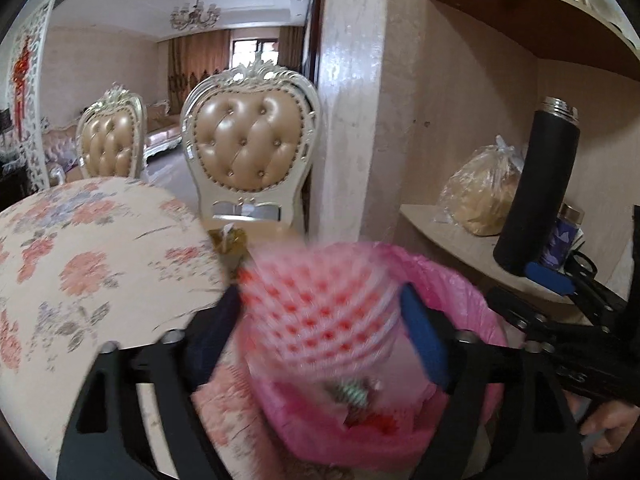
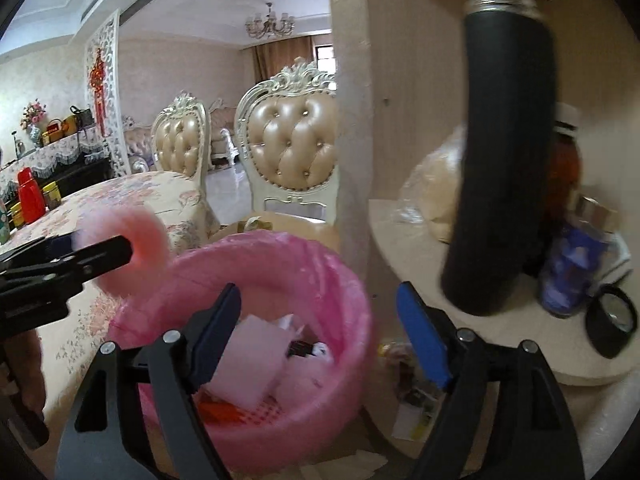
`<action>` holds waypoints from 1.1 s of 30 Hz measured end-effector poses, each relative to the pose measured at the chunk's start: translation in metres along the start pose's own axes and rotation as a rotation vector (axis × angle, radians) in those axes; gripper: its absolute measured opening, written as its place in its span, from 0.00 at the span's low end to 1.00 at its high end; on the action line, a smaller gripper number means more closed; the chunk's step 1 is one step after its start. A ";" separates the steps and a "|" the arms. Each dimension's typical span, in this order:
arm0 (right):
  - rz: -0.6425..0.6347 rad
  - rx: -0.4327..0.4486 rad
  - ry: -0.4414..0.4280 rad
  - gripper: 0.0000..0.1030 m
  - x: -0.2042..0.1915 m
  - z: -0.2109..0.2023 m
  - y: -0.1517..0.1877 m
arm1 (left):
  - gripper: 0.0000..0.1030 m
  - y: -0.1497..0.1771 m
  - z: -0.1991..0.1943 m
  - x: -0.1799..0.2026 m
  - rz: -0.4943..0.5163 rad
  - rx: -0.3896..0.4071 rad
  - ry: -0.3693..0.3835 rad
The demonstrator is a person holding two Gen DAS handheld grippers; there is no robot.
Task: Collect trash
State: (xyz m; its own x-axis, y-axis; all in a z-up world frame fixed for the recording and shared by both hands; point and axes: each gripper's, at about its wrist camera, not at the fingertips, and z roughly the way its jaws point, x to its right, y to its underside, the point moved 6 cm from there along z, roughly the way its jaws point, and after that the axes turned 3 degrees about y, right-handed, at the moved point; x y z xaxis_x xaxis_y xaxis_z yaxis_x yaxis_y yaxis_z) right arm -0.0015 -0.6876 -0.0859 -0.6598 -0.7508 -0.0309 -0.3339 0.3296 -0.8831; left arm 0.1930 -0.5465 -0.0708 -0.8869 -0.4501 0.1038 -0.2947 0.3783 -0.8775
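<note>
A pink foam fruit net sits blurred between the fingers of my left gripper, which is shut on it, just above the near left rim of a trash bin lined with a pink bag. The right wrist view shows the net at the left gripper's tip beside the bin. The bin holds white paper and wrappers. My right gripper is open and empty above the bin's right rim. A gold wrapper lies at the table's edge.
A floral-clothed table lies to the left. Padded chairs stand behind the bin. A corner shelf on the right carries a black flask, a bagged loaf and jars. Paper scraps lie on the floor.
</note>
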 end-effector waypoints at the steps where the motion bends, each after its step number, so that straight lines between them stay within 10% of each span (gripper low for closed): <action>1: 0.009 0.002 0.008 0.75 0.004 -0.006 0.001 | 0.90 -0.001 0.002 0.002 0.003 0.009 0.002; 8: 0.047 0.027 0.034 0.75 0.016 -0.039 0.002 | 0.93 0.005 0.006 -0.006 -0.005 -0.049 -0.068; 19: 0.022 0.040 0.001 0.92 -0.018 -0.089 0.002 | 0.93 0.022 -0.104 -0.039 0.038 0.061 -0.229; 33: -0.067 -0.017 0.008 0.95 -0.071 -0.124 0.017 | 0.93 0.058 -0.157 -0.043 0.036 0.089 -0.169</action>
State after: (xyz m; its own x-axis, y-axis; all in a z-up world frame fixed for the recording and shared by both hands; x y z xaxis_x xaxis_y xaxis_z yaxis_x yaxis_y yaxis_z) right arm -0.0439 -0.5582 -0.0406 -0.6410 -0.7669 0.0323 -0.3891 0.2883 -0.8749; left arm 0.1580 -0.3779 -0.0528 -0.8217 -0.5700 -0.0025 -0.2241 0.3271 -0.9180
